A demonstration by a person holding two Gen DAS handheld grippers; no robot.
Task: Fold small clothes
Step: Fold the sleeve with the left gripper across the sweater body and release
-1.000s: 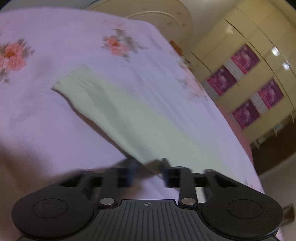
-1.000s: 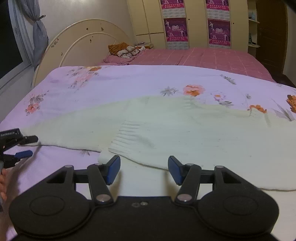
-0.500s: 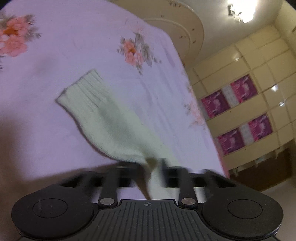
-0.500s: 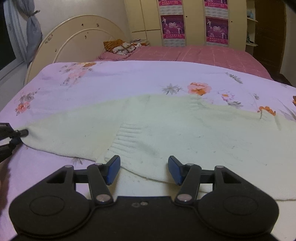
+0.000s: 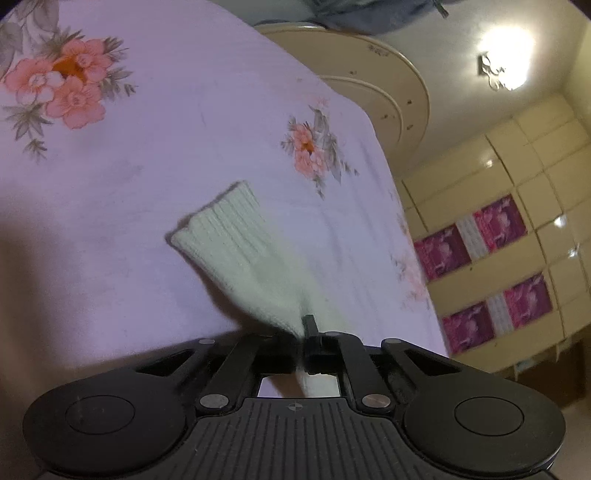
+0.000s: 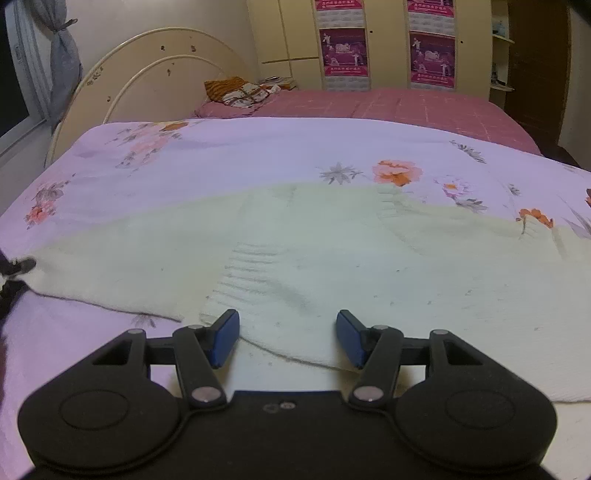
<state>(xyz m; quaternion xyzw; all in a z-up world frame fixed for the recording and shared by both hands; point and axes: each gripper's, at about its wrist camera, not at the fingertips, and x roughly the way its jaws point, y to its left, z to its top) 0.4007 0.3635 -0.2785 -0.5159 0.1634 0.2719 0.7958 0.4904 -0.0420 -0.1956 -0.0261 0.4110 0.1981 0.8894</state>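
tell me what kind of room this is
Most likely a bedroom at home: a bed under a floral sheet with a curved headboard, a second bed with a pink cover, and wardrobe doors behind.

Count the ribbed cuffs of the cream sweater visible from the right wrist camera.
2. One ribbed cuff lies folded over the sweater body, ahead of the right gripper. Another is at its far edge. More may be hidden.

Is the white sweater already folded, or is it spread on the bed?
Mostly spread: the sweater lies flat across the bed.
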